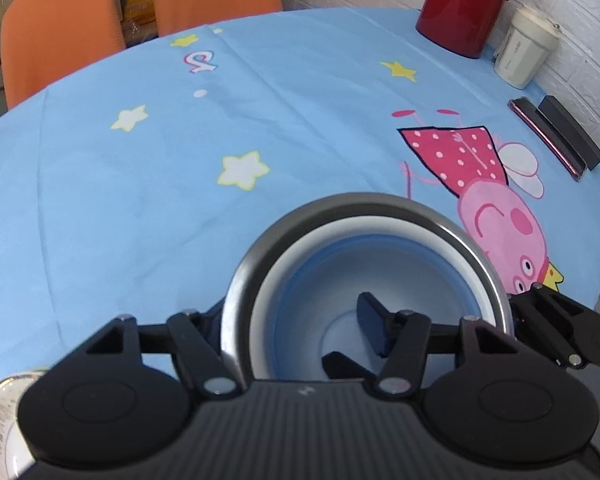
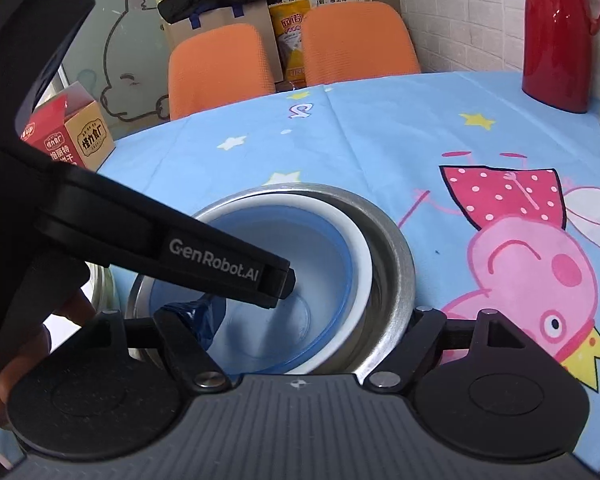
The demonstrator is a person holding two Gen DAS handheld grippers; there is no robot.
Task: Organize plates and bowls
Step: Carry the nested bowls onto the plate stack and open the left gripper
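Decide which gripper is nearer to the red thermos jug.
Right. The right gripper straddles the rim of the stacked bowls on the side facing the red thermos jug; the left gripper straddles the opposite rim, farther away.

Blue bowl nested in steel bowl.

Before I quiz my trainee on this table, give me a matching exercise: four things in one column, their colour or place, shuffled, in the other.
Things:
1. thermos jug
2. chairs
3. white-and-blue bowl
4. phone

Descriptions:
A. nested inside the metal bowl
B. red, at the far edge of the table by the brick wall
C. orange, beyond the table
D. lying flat beside a black box

Pairs: 1-B, 2-C, 3-A, 4-D
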